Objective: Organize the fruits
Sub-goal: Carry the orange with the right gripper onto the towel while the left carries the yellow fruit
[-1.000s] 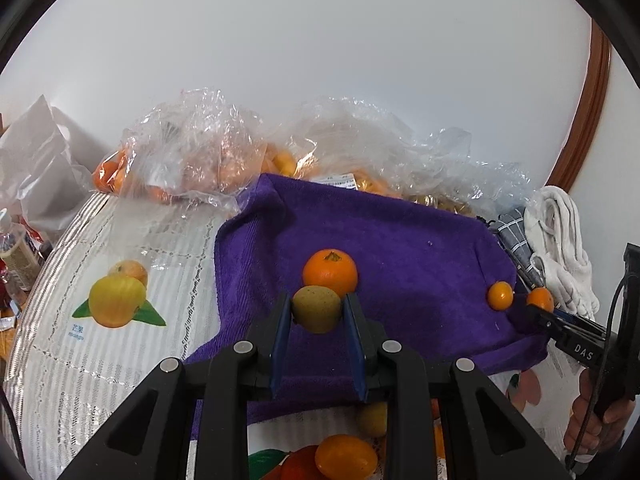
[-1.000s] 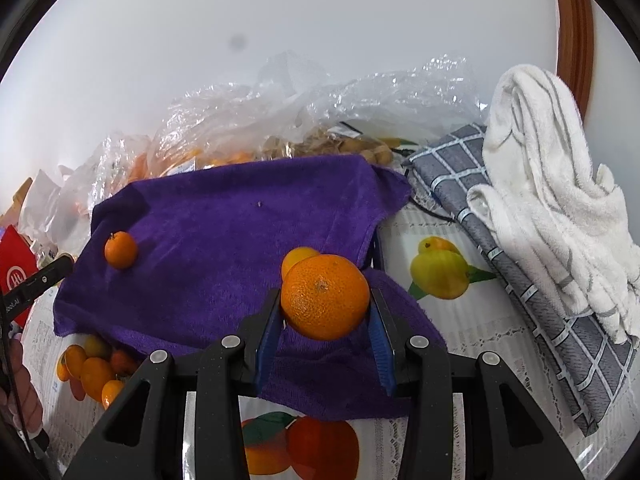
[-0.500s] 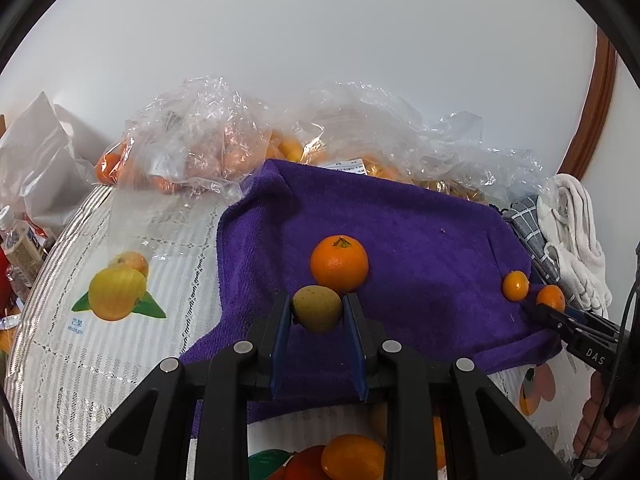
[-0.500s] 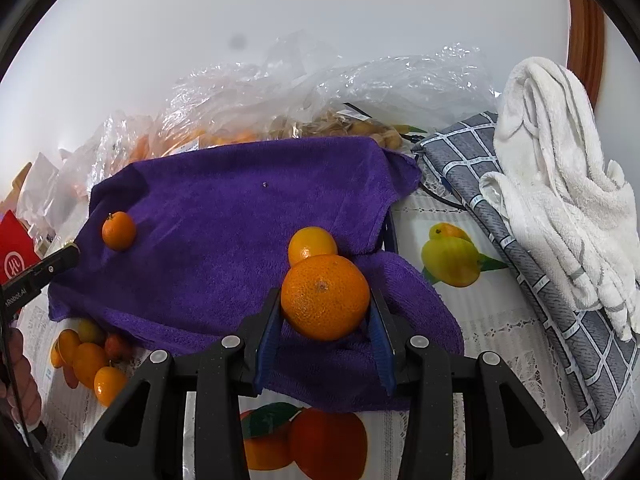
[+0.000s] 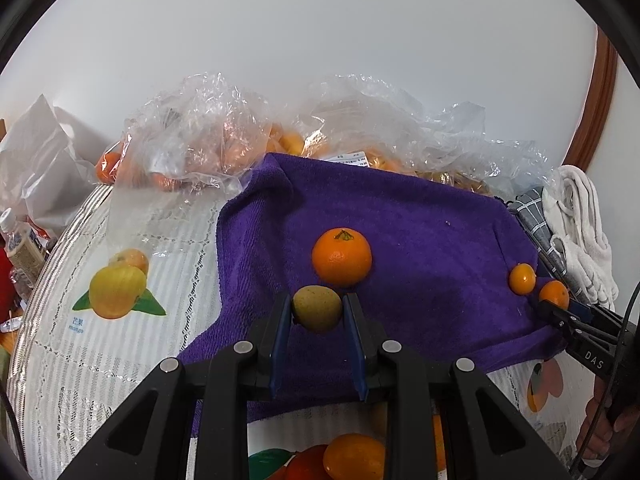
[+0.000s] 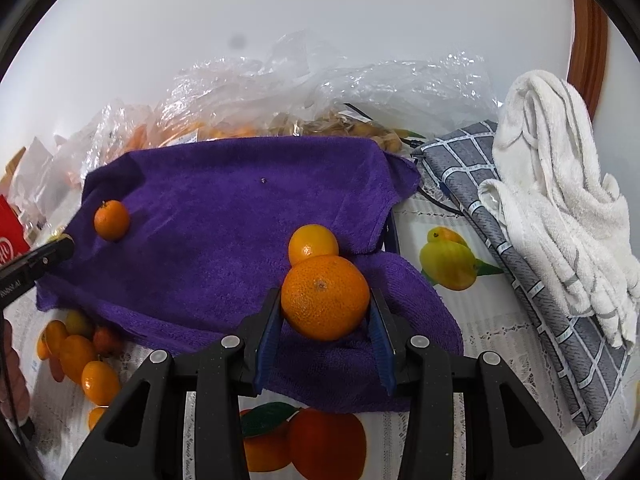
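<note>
L hand-held gripper (image 5: 317, 314) clamps a yellow-green fruit (image 5: 317, 307) over the purple towel (image 5: 420, 240), big orange (image 5: 341, 256) just beyond. R hand-held gripper (image 6: 325, 312) grips an orange (image 6: 325, 297) at the towel's right edge, small orange (image 6: 313, 243) directly ahead, touching.

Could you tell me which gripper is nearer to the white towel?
Right. The right gripper, holding an orange, is at the purple cloth's edge beside the white towel; the left gripper is mid-cloth, farther away.
</note>
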`<state>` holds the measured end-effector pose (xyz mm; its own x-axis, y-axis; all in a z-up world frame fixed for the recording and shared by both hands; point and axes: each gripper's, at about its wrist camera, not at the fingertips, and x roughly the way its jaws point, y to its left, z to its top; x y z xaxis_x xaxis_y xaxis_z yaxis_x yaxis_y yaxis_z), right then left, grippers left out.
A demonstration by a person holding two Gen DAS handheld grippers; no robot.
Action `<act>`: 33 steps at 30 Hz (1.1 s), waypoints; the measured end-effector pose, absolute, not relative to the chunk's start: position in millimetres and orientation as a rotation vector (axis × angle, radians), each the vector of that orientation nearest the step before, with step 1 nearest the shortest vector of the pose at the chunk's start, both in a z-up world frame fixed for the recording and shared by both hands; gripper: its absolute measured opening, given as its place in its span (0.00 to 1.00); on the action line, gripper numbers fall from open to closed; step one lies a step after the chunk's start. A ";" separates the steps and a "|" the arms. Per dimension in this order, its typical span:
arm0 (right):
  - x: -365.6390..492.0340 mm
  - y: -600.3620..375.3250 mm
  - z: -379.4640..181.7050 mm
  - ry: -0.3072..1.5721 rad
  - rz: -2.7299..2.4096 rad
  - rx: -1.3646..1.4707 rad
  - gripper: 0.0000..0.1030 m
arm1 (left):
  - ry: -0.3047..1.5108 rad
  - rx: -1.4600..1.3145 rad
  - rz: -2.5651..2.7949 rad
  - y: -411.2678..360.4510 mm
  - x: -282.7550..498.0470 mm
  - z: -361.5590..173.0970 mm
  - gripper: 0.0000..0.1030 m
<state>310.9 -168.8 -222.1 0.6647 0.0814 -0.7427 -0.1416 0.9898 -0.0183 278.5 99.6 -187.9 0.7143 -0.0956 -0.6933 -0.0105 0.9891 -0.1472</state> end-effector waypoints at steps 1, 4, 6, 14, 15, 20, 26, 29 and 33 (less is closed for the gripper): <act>311.0 -168.6 -222.2 0.833 0.125 -0.080 0.41 | 0.776 -0.143 -0.047 99.4 278.6 -188.2 0.25; 311.7 -169.2 -222.0 0.831 0.124 -0.074 0.41 | 0.779 -0.142 -0.044 98.9 278.6 -189.4 0.25; 311.9 -170.0 -222.0 0.832 0.125 -0.067 0.41 | 0.780 -0.144 -0.042 99.2 278.7 -189.6 0.25; 313.2 -172.0 -221.1 0.835 0.138 -0.050 0.41 | 0.790 -0.143 -0.028 99.4 280.3 -191.7 0.25; 312.9 -171.7 -221.0 0.836 0.137 -0.050 0.41 | 0.793 -0.143 -0.026 99.2 280.6 -192.5 0.25; 312.3 -171.4 -219.9 0.835 0.136 -0.049 0.41 | 0.808 -0.130 -0.023 97.4 282.3 -196.7 0.25; 309.2 -172.6 -216.6 0.824 0.139 -0.023 0.46 | 0.813 -0.135 -0.024 97.9 282.4 -196.8 0.25; 308.8 -172.0 -216.7 0.825 0.127 -0.023 0.50 | 0.814 -0.133 -0.023 98.1 282.5 -197.0 0.25; 308.7 -173.5 -216.7 0.824 0.122 -0.009 0.52 | 0.814 -0.131 -0.021 97.3 282.7 -197.2 0.25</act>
